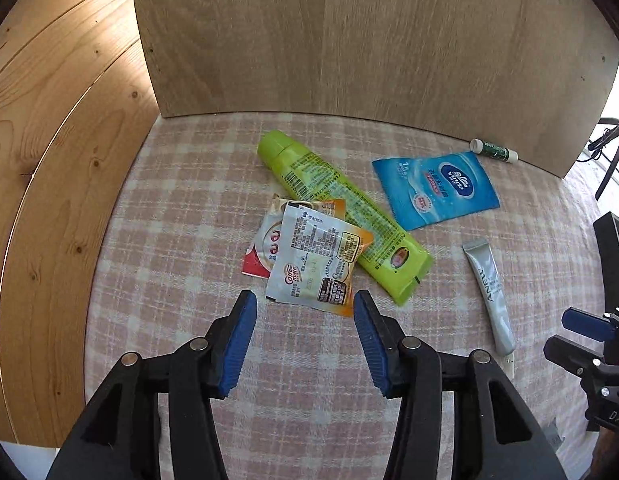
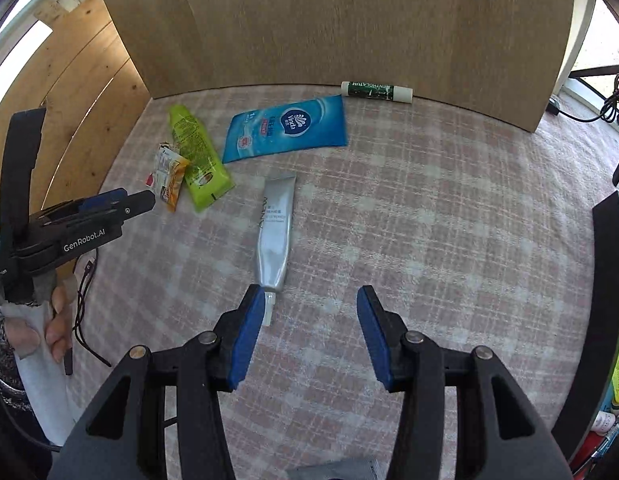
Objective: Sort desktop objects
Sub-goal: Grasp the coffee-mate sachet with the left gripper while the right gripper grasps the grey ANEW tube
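Blue-padded jaws of my left gripper [image 1: 305,304] stand spread with nothing between them, hovering over the pink-and-cream checked tablecloth [image 1: 181,240]. Just ahead of its fingertips lies a white-and-orange creamer sachet [image 1: 317,264], its near corner almost at my right-hand pad; a second red-and-white sachet [image 1: 261,248] peeks out from under it on the left. Beyond them and angled to the right rests a lime-green plastic tube [image 1: 341,208] with its cap pointing away from me, the top sachet overlapping its side. Further right sits a flat blue wet-wipe packet [image 1: 435,190], and past that, against the upright wooden board [image 1: 349,40], a small green-and-white lip balm stick [image 1: 494,150].

My right gripper [image 2: 311,304] is likewise spread and holding nothing. A slim silver cosmetic tube [image 2: 275,232] lies straight ahead of its left finger, white nozzle toward me and just beside that pad; whether they touch I cannot tell. From this side I see my left gripper's black body off to the left, my hand [image 2: 49,328] below it.
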Demonstrator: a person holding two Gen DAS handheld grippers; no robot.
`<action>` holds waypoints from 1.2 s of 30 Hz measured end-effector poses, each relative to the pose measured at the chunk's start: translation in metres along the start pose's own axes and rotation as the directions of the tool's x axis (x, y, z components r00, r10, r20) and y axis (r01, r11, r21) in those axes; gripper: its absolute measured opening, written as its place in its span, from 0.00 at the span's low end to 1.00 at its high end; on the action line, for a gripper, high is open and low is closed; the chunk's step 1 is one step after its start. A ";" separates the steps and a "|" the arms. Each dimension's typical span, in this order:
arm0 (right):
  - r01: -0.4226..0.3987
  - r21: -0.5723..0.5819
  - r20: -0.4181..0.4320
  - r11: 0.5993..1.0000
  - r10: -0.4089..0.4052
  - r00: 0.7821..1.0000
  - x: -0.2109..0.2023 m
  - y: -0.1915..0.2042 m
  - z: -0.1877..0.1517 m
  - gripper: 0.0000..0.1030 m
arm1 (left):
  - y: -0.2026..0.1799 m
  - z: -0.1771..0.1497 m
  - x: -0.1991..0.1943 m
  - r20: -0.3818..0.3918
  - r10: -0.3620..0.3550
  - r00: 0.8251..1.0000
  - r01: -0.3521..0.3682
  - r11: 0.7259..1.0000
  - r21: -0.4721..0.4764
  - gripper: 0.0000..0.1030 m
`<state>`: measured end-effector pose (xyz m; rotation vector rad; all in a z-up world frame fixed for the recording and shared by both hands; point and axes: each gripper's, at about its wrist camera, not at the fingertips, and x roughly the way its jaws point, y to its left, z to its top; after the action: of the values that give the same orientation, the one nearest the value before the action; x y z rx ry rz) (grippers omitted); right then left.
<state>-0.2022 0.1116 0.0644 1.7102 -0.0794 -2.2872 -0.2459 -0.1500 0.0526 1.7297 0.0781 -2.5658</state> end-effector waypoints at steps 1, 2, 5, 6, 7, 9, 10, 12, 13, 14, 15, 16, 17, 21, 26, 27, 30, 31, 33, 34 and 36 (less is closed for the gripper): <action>0.005 -0.004 -0.012 1.000 -0.006 1.000 0.006 0.004 0.004 0.46 | 0.001 0.002 0.002 0.000 -0.005 1.000 0.005 1.000 0.002 0.47; 0.013 -0.009 -0.021 1.000 -0.013 1.000 0.012 0.007 0.008 0.46 | 0.000 0.003 0.005 0.000 -0.010 1.000 0.010 1.000 0.007 0.47; 0.035 -0.036 -0.033 0.999 -0.036 0.999 0.025 0.020 0.018 0.46 | -0.003 0.009 0.011 0.000 -0.026 1.000 0.026 0.999 0.026 0.53; 0.039 -0.048 -0.032 0.998 -0.040 0.999 0.029 0.024 0.021 0.46 | -0.004 0.010 0.013 0.004 -0.029 1.000 0.029 0.999 0.032 0.55; 0.048 -0.056 -0.034 0.997 -0.050 0.998 0.033 0.028 0.024 0.46 | -0.005 0.011 0.015 0.006 -0.031 1.000 0.030 0.999 0.038 0.57; 0.073 -0.062 -0.044 0.995 -0.076 0.996 0.040 0.032 0.029 0.46 | -0.008 0.013 0.021 -0.003 -0.023 1.000 0.024 0.999 0.047 0.57; 0.082 -0.059 -0.052 0.995 -0.085 0.995 0.045 0.032 0.032 0.46 | -0.008 0.014 0.024 -0.007 -0.020 1.000 0.020 0.999 0.047 0.57; 0.075 -0.042 -0.071 0.996 -0.078 0.994 0.051 0.030 0.034 0.46 | -0.011 0.016 0.029 -0.015 -0.022 1.000 0.023 0.998 0.052 0.57; 0.071 -0.036 -0.080 0.997 -0.074 0.994 0.054 0.029 0.035 0.46 | -0.012 0.017 0.032 -0.018 -0.021 1.000 0.022 0.998 0.054 0.57; 0.074 -0.036 -0.087 0.997 -0.077 0.993 0.057 0.029 0.035 0.46 | -0.016 0.020 0.039 -0.025 -0.022 0.999 0.023 0.998 0.056 0.57; 0.081 -0.046 -0.085 0.996 -0.085 0.993 0.059 0.029 0.034 0.46 | -0.020 0.020 0.045 -0.031 -0.026 0.999 0.027 0.998 0.049 0.57; 0.092 -0.060 -0.081 0.994 -0.097 0.992 0.059 0.031 0.034 0.47 | -0.021 0.020 0.048 -0.028 -0.026 0.999 0.028 0.999 0.046 0.57; 0.100 -0.071 -0.078 0.992 -0.105 0.991 0.059 0.033 0.033 0.46 | -0.025 0.020 0.050 -0.017 -0.022 1.000 0.022 0.999 0.049 0.57; 0.113 -0.095 -0.071 0.989 -0.119 0.990 0.058 0.033 0.030 0.41 | -0.027 0.017 0.049 -0.012 -0.033 0.999 0.034 0.998 0.057 0.54; 0.116 -0.089 -0.075 0.989 -0.123 0.990 0.054 0.023 0.025 0.26 | -0.021 -0.012 0.033 -0.009 -0.048 0.999 0.049 0.996 0.074 0.46; 0.113 -0.088 -0.075 0.990 -0.119 0.990 0.052 0.020 0.024 0.25 | -0.023 -0.015 0.033 -0.003 -0.035 0.999 0.036 0.996 0.077 0.45; 0.112 -0.090 -0.071 0.990 -0.119 0.990 0.049 0.016 0.017 0.25 | -0.029 -0.031 0.025 -0.002 -0.056 0.998 0.056 0.997 0.056 0.42; 0.109 -0.091 -0.069 0.990 -0.116 0.991 0.048 0.015 0.014 0.25 | -0.031 -0.038 0.022 -0.002 -0.062 0.998 0.062 0.997 0.054 0.41; 0.108 -0.091 -0.065 0.990 -0.114 0.991 0.046 0.011 0.007 0.25 | -0.037 -0.053 0.018 0.002 -0.059 0.998 0.058 0.996 0.063 0.40; 0.102 -0.087 -0.062 0.991 -0.108 0.992 0.044 0.009 0.003 0.25 | -0.043 -0.061 0.016 0.005 -0.052 0.999 0.051 0.996 0.071 0.40; 0.092 -0.071 -0.057 0.993 -0.096 0.994 0.039 0.001 -0.011 0.25 | -0.052 -0.075 0.011 0.004 -0.057 0.998 0.057 0.996 0.069 0.38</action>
<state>-0.2015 0.1021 0.0255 1.7826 0.0922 -2.2737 -0.1841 -0.0930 0.0150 1.7687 0.0400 -2.6439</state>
